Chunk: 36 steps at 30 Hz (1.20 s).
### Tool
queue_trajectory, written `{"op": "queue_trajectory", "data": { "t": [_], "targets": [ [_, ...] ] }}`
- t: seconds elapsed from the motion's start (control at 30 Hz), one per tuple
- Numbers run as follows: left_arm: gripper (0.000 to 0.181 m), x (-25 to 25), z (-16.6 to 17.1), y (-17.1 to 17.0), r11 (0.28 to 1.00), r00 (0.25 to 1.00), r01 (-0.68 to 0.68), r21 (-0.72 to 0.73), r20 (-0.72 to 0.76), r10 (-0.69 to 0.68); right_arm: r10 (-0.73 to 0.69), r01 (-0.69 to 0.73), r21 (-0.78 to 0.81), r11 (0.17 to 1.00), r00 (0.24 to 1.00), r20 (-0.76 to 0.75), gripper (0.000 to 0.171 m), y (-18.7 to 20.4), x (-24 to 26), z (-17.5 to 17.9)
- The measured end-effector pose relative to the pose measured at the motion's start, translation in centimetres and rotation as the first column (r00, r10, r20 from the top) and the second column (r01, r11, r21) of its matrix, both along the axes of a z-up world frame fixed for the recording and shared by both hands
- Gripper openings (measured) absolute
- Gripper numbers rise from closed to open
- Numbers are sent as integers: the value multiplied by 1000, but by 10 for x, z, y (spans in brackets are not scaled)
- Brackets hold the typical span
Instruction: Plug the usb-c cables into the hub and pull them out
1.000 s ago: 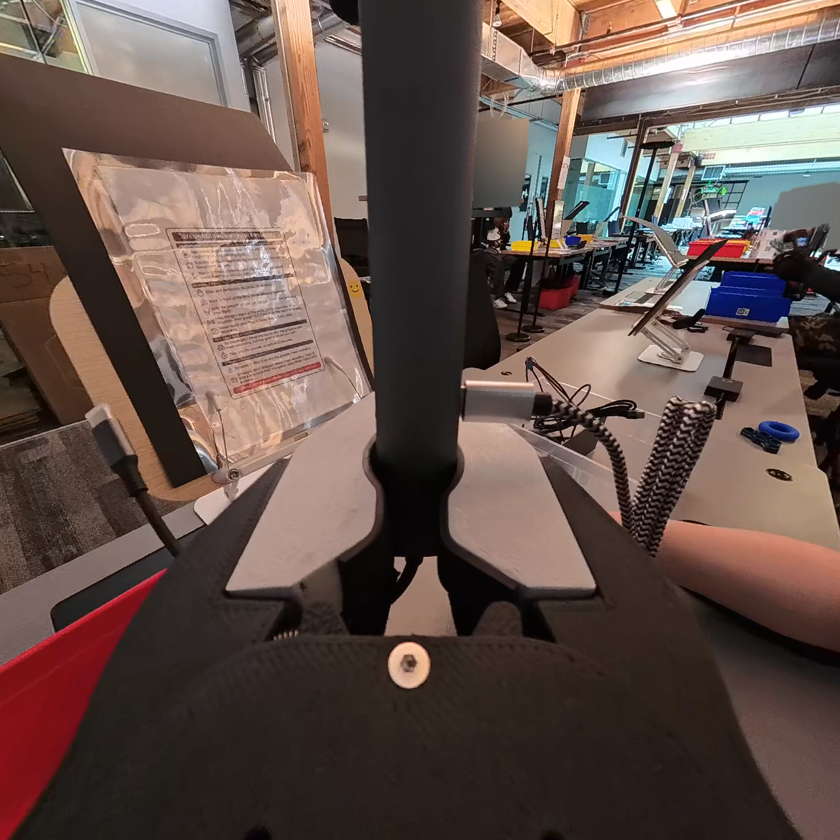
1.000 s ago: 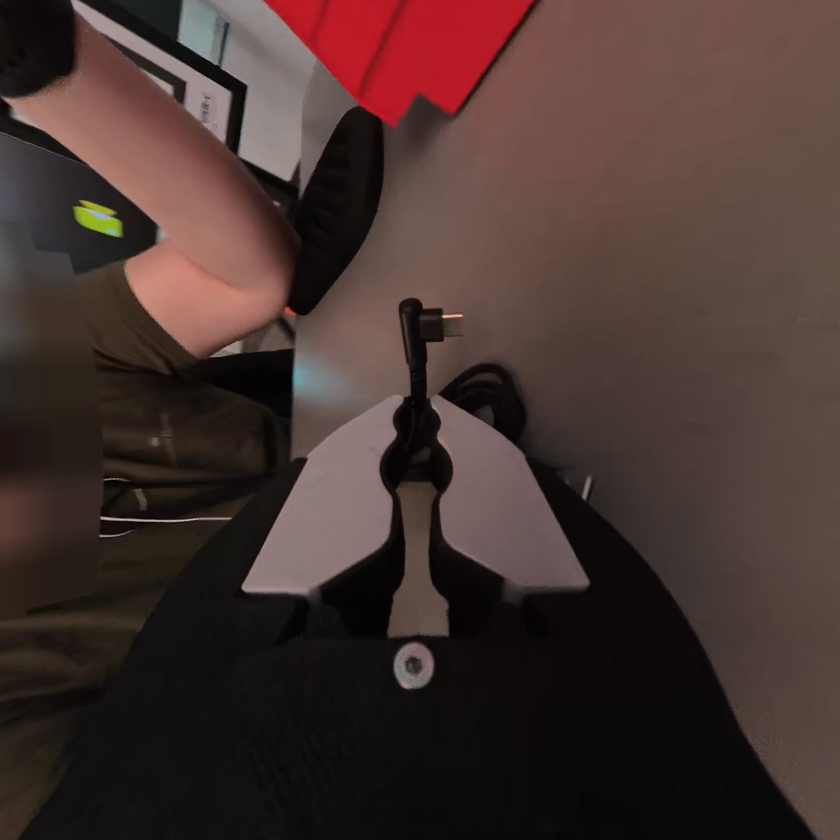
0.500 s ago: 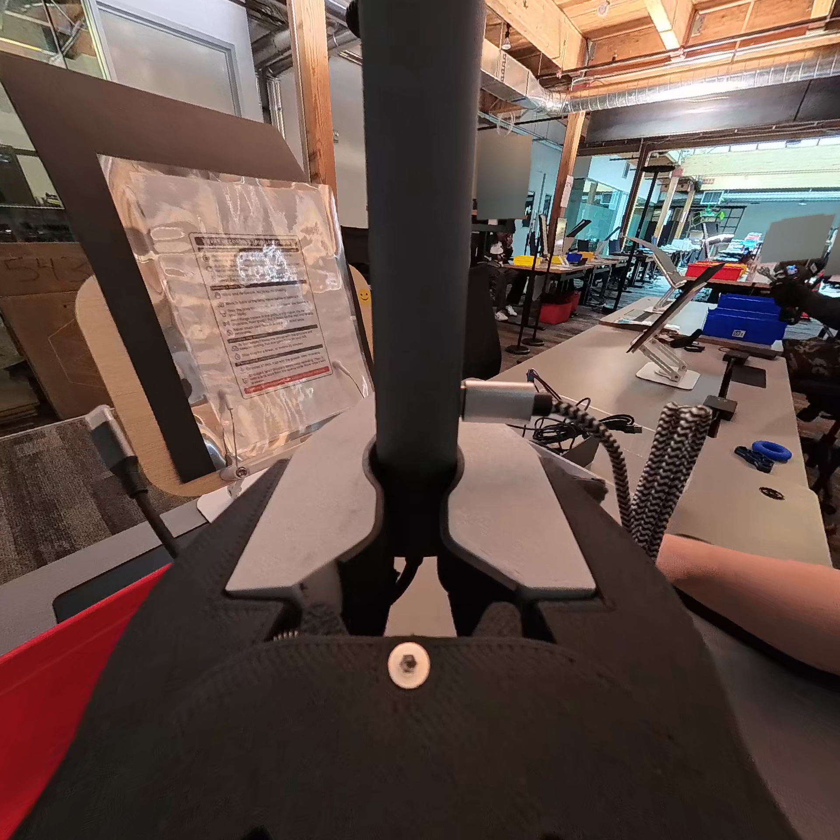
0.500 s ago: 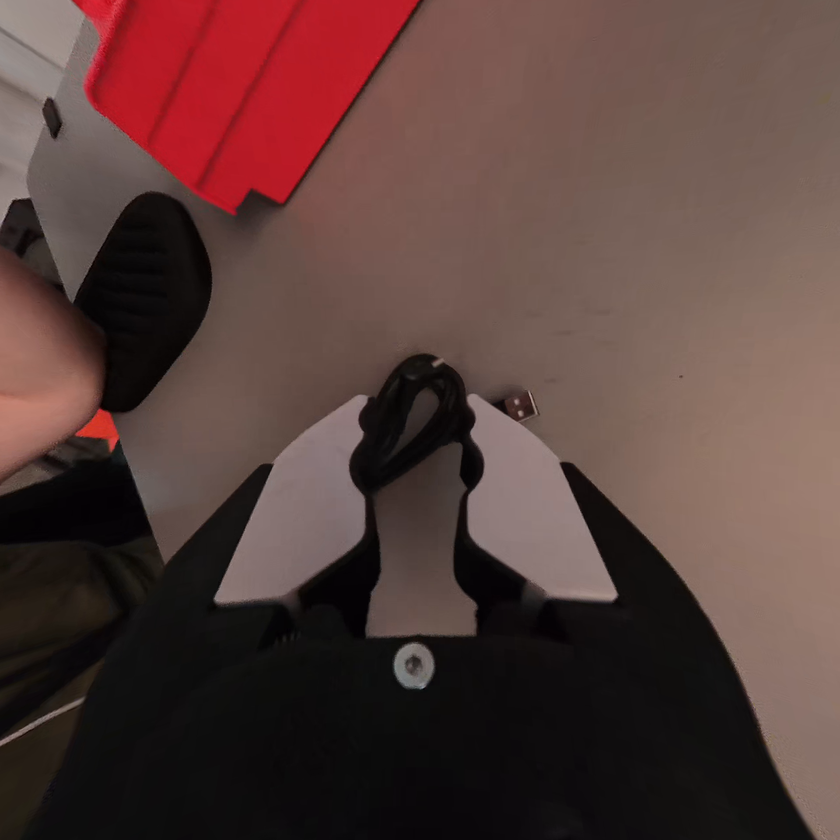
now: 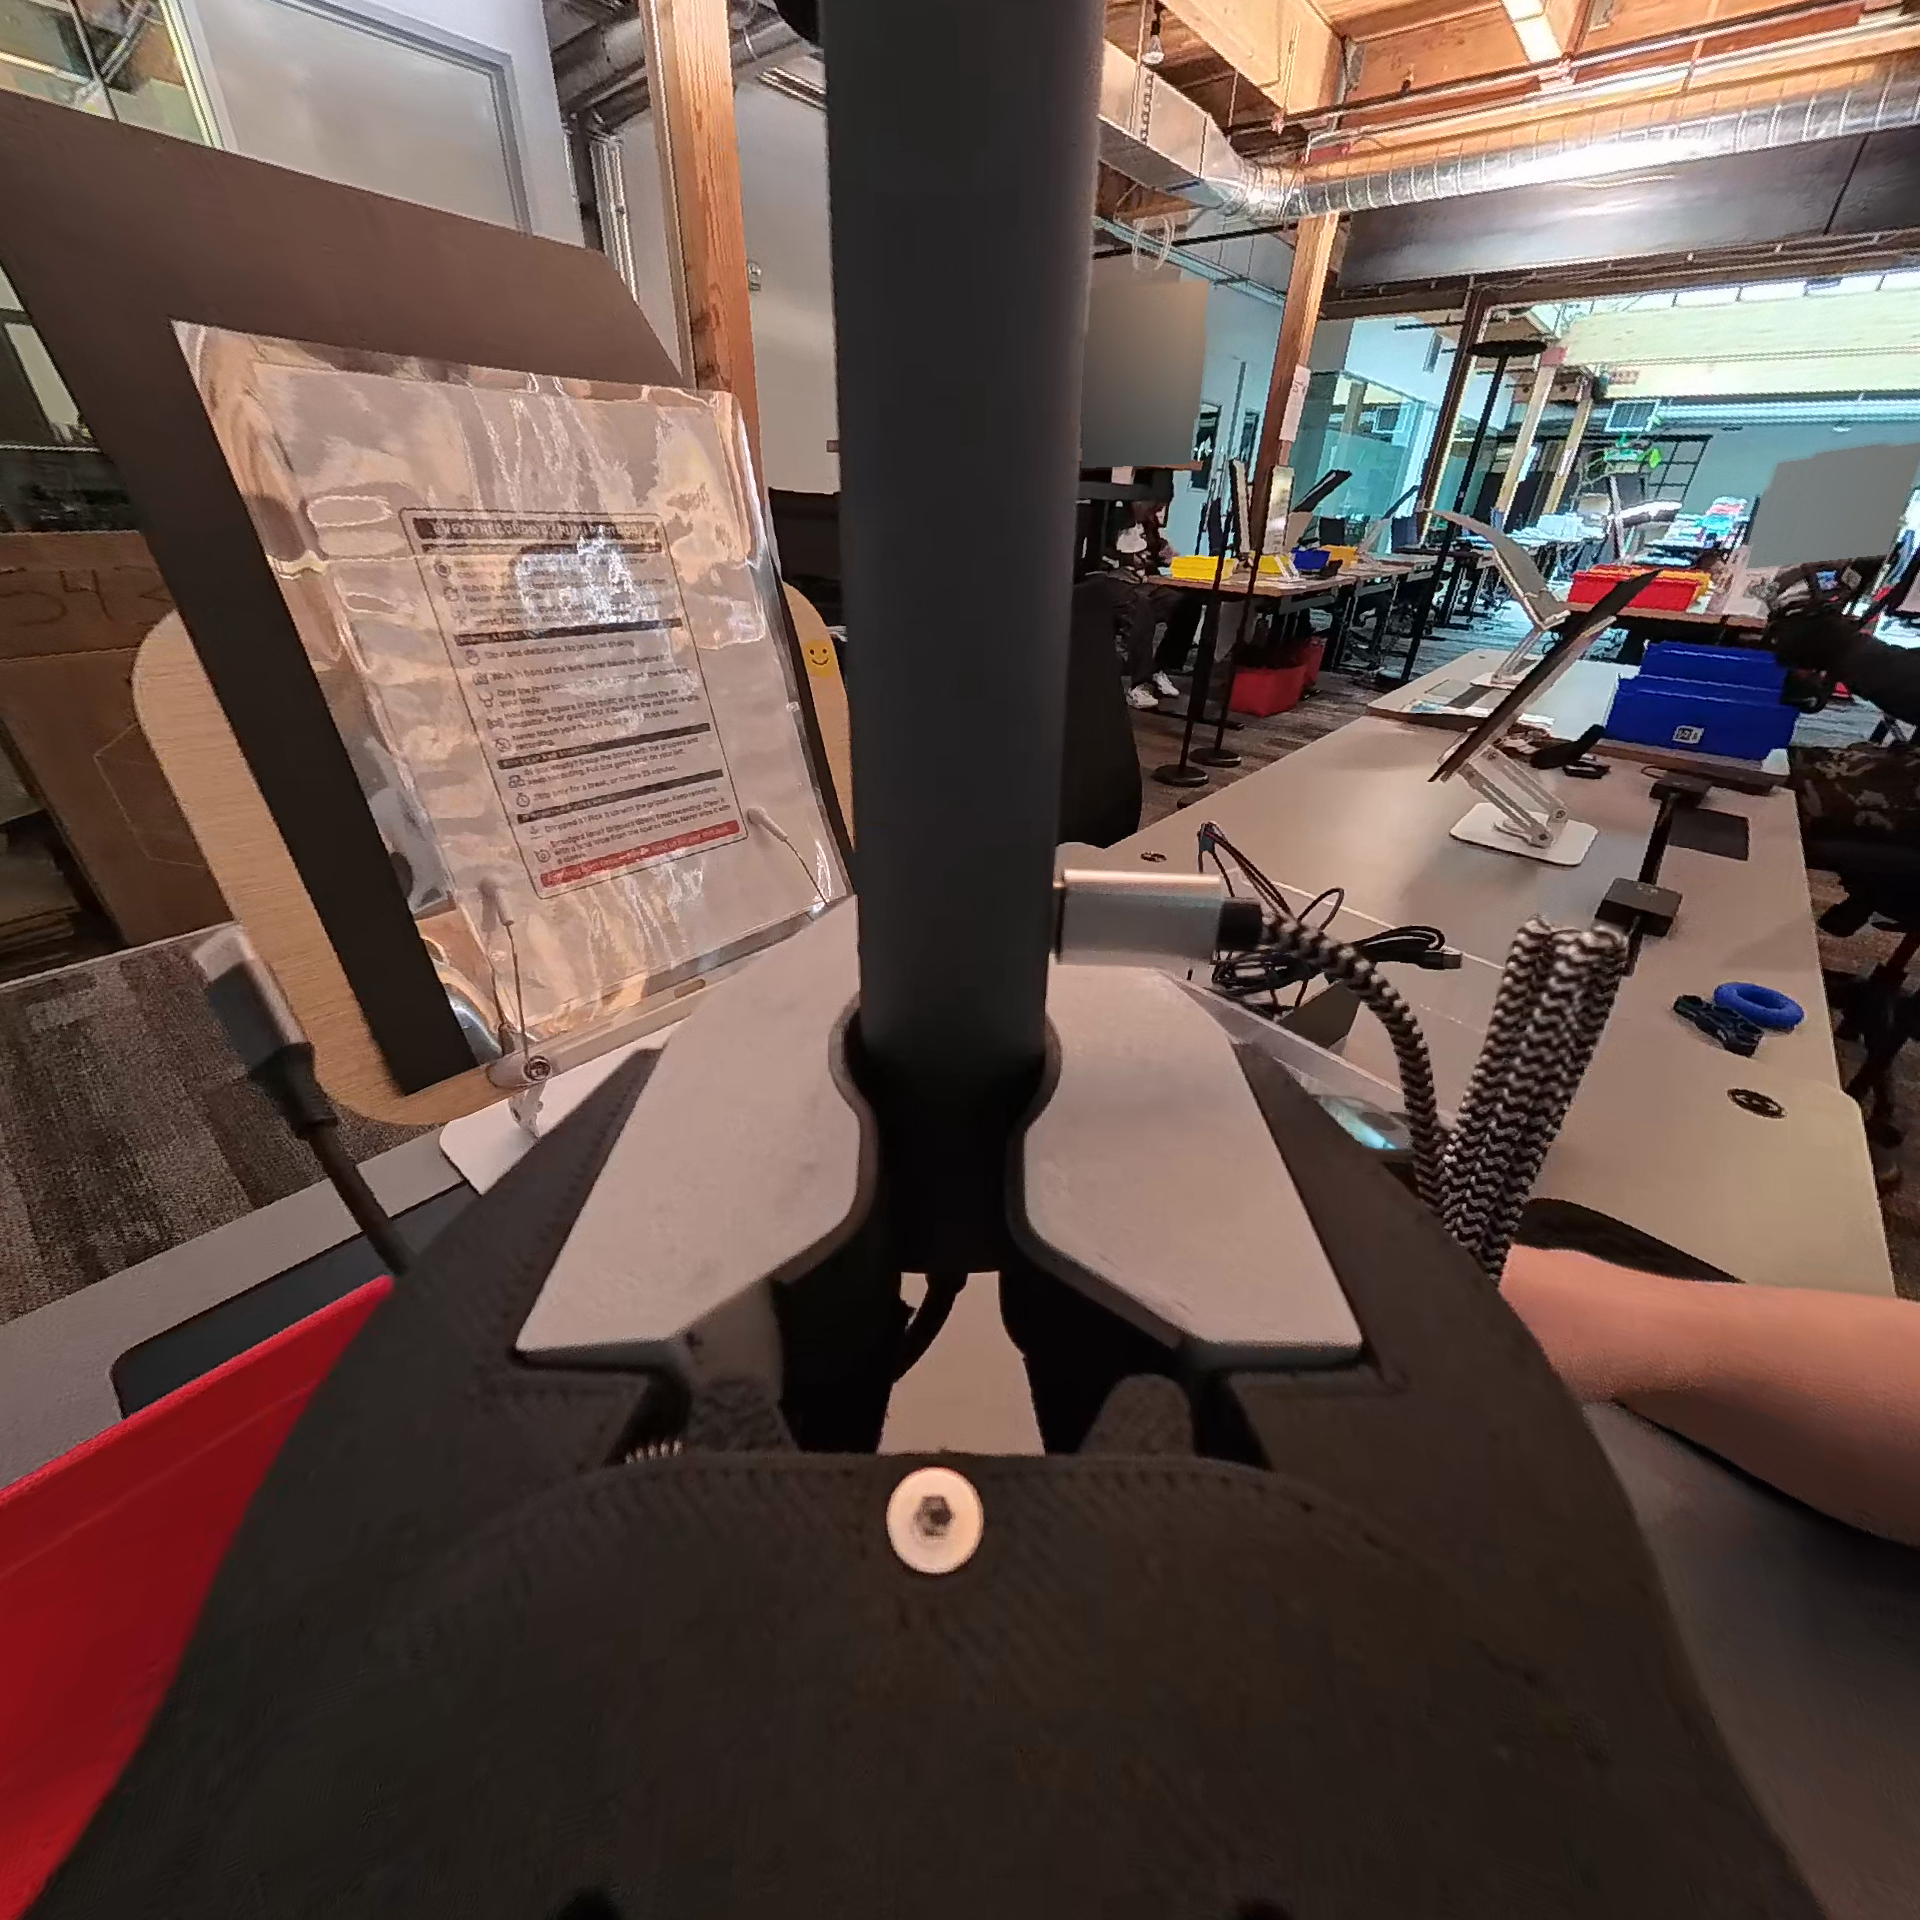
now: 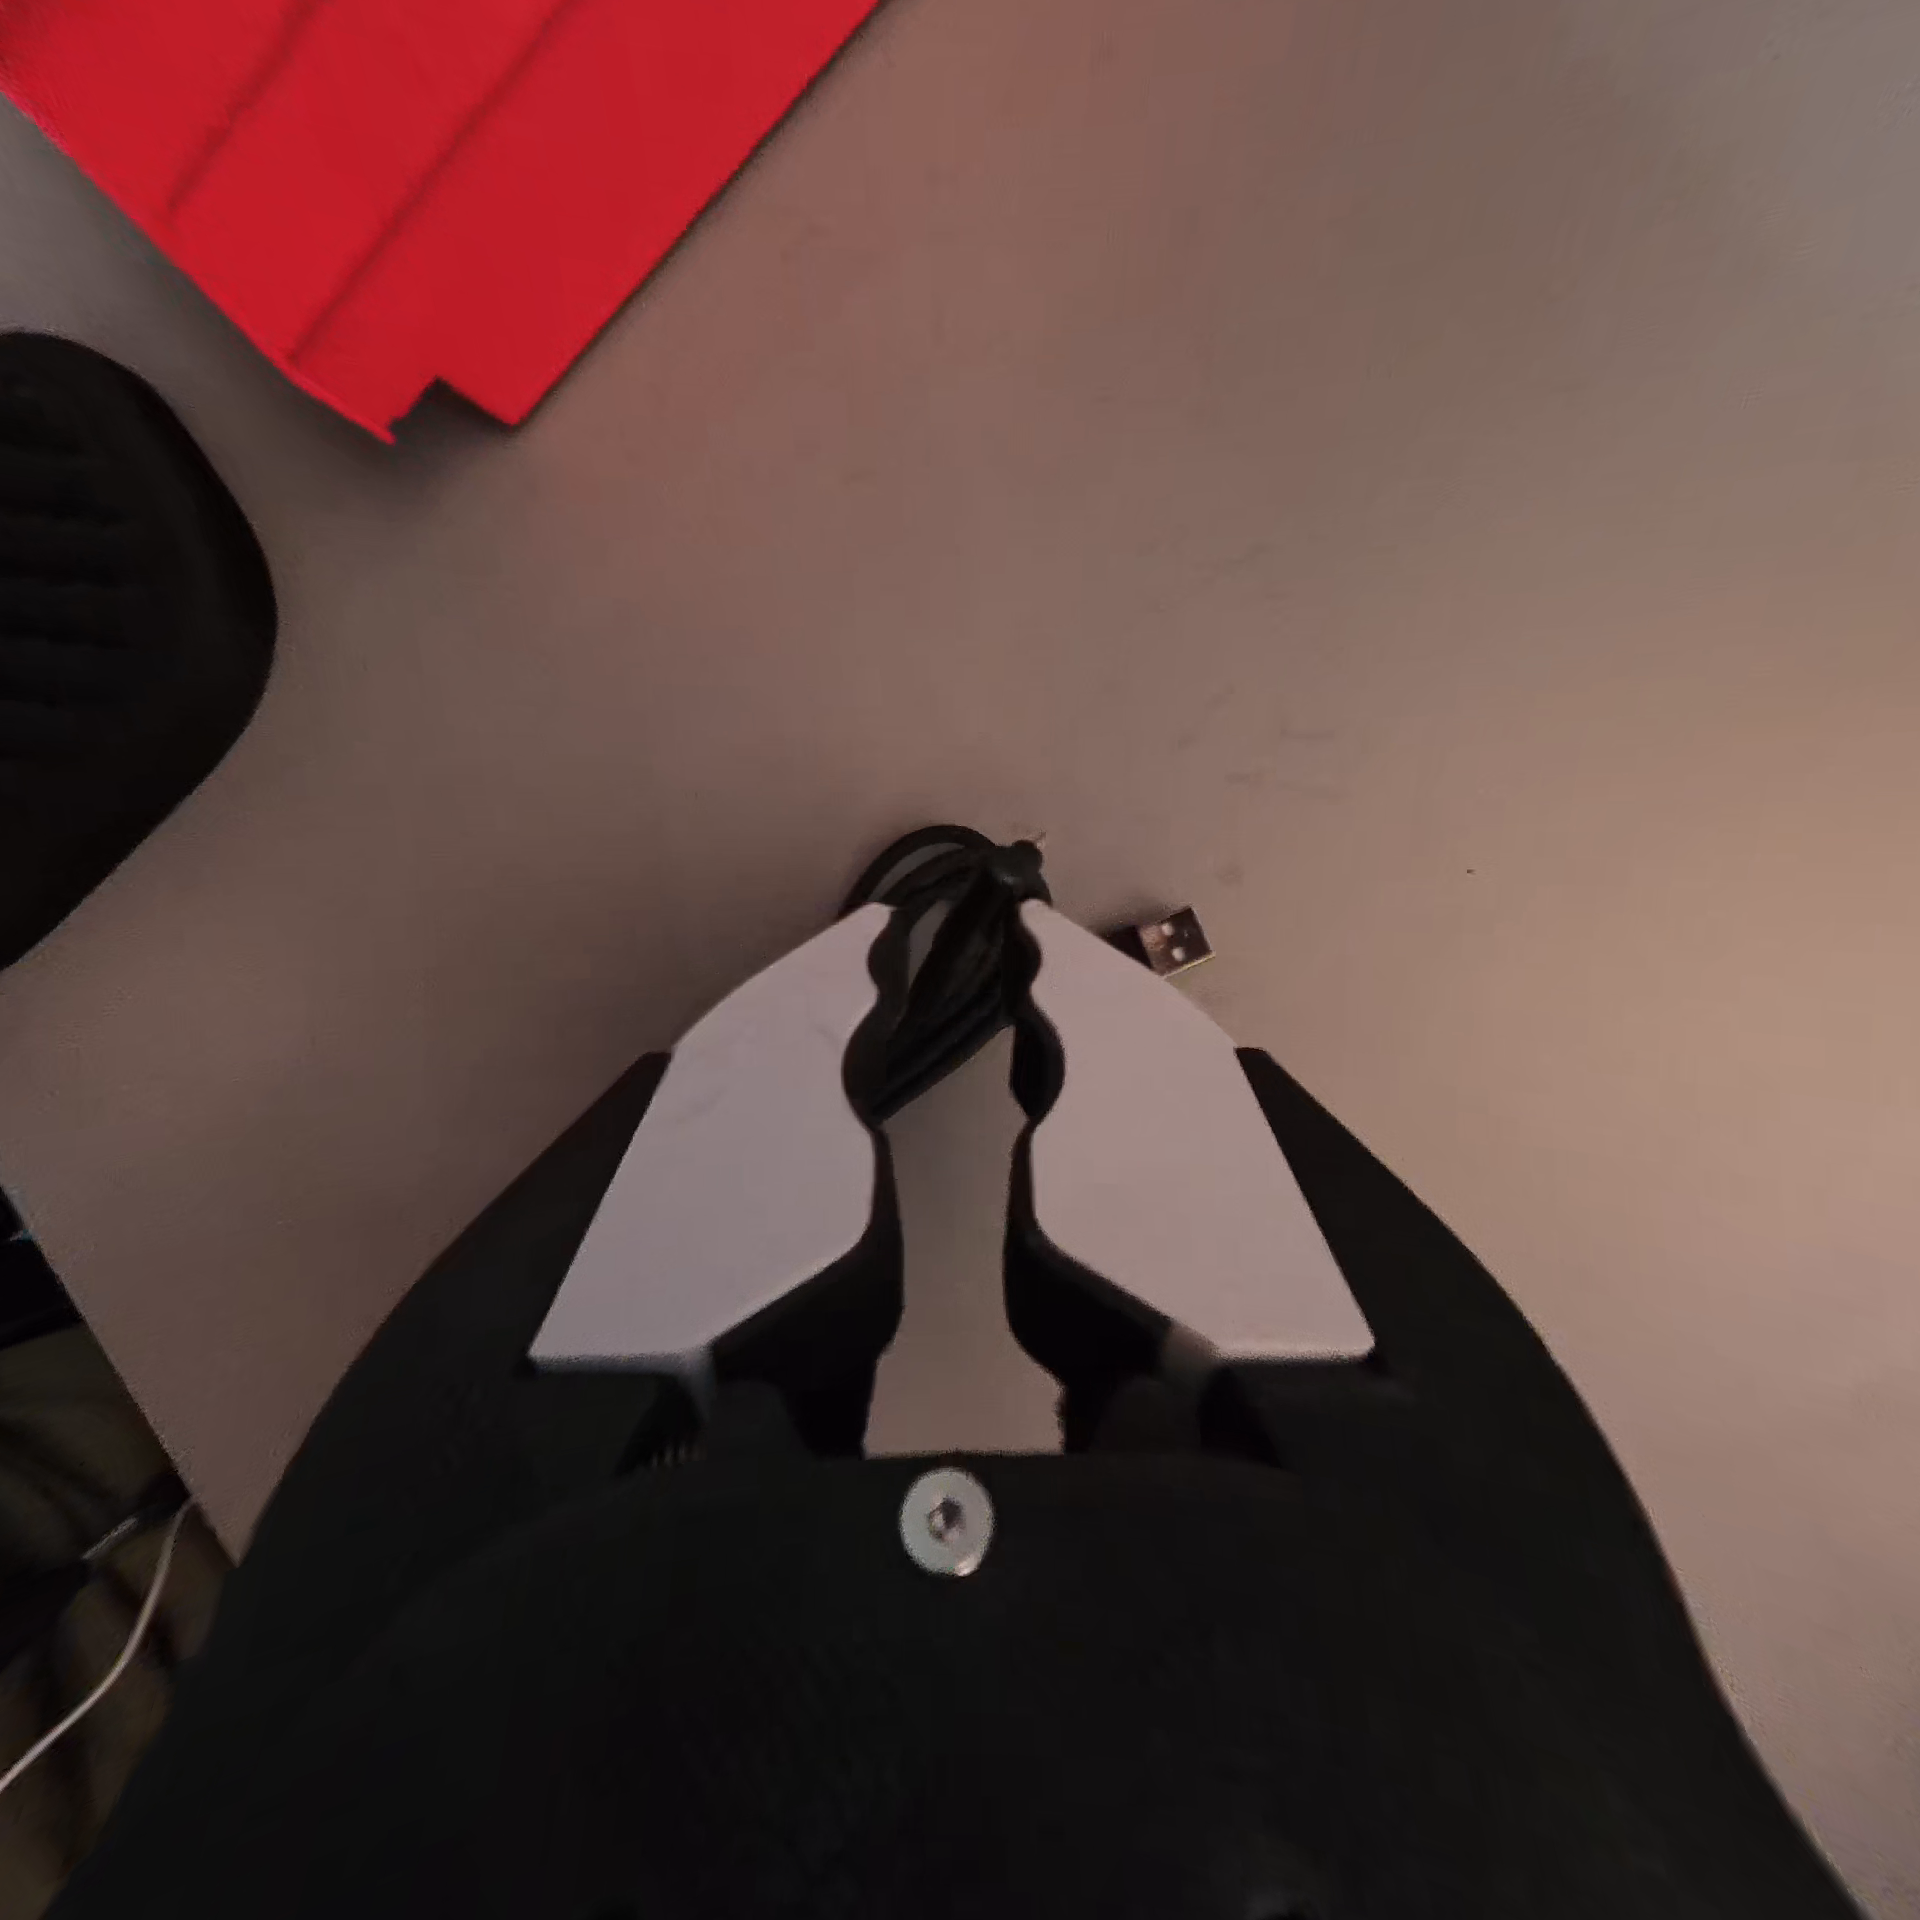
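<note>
Grey and long, the hub stands straight up in the left claw. The two fingers are pressed tight on its lower end, one on each side. A silver plug sits in the hub's right side. From it a black and white braided cable loops down and folds into a bunch just beside the claw. Another cable with a grey plug hangs free on the left, well apart from the hub. A bare forearm lies on the grey tabletop at the right. Behind the hub a clear plastic stand holds a printed sheet. A red folder lies at the lower left.

The right claw points down at the tabletop. Its tips are close together around a bundle of black cable. The bundle fills the gap between the fingers. Part of the coil pokes out past the tips and rests on the tabletop. A small flat plug lies just beside the right tip. The red folder lies at the upper left here, and a round black pad sits at the left edge.
</note>
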State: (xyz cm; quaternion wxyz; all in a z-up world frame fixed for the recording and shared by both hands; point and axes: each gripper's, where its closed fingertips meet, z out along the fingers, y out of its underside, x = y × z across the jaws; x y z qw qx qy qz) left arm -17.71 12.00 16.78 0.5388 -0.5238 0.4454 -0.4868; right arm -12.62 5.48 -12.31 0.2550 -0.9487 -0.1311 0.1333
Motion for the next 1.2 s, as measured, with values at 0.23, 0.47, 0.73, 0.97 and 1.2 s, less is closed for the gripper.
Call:
{"op": "queue_trajectory", "data": {
  "t": [0.23,0.47,0.73,0.97,1.2],
  "targets": [
    [22,3,-2,-1,1000,1000,10,-6,-8,-10,370,-379,159,911,925,87,9,1,-10,28],
    [18,6,-4,-4,1000,1000,19,-8,-16,-19,725,-703,305,642,687,58,9,-28,-37,48],
    [18,9,-9,-2,1000,999,19,-15,-39,-19,542,-535,259,804,839,53,18,-6,-34,19],
    [17,8,-8,-1,999,999,33,-42,-28,-34,312,-276,400,874,950,-27,47,-2,-26,39],
    [17,6,-5,-3,998,999,43,-54,-10,-43,162,-70,554,830,980,-118,39,6,-28,51]
  ]
}}
